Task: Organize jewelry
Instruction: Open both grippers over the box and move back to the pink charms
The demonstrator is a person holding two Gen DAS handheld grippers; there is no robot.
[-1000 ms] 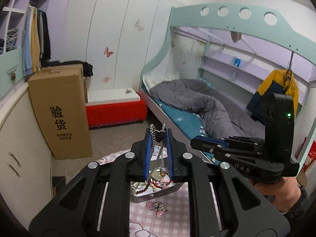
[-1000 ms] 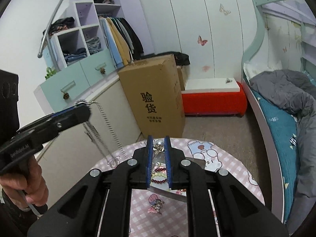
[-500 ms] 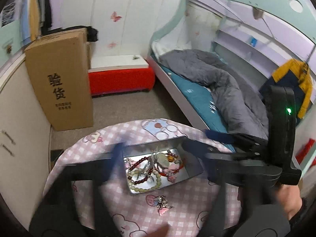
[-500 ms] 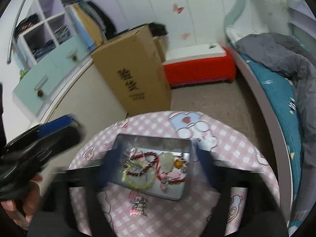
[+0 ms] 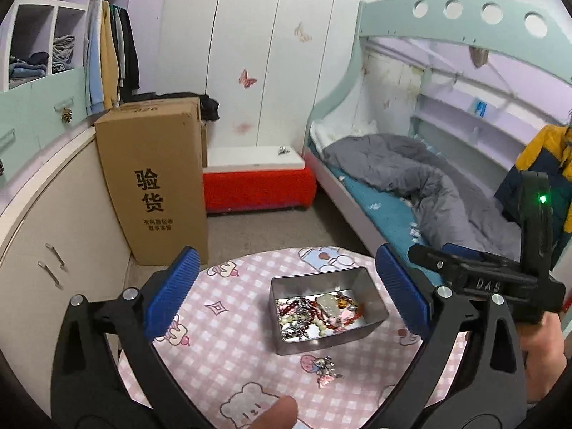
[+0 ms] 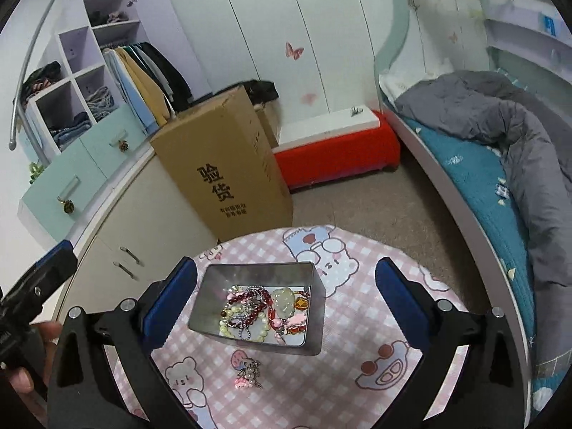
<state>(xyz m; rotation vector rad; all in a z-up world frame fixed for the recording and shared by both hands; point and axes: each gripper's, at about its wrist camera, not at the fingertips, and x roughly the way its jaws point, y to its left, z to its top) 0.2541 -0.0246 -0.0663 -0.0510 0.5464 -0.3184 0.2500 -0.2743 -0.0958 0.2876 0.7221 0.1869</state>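
A metal tin [image 5: 375,298] [image 6: 315,321] stands on the round pink checked table [image 5: 232,339] [image 6: 357,375]. It holds a pile of jewelry [image 5: 318,311] [image 6: 264,307]: red and pale bead bracelets, silver chains, a pale green pendant. A small pink and silver trinket [image 5: 324,366] [image 6: 249,373] lies on the cloth in front of the tin. My left gripper [image 5: 286,293] is open and empty above the table. My right gripper [image 6: 286,296] is open and empty above the tin; it also shows from the side in the left wrist view [image 5: 475,268].
A tall cardboard box [image 5: 157,178] [image 6: 225,164] stands on the floor behind the table. A red bench [image 5: 257,186], a bunk bed with a grey duvet [image 5: 429,186] at right, and cabinets [image 5: 43,232] at left surround the table.
Both grippers were shut on a silver chain necklace with a heart pendant, held up between them. Both have opened wide, and the necklace now lies in the tin.
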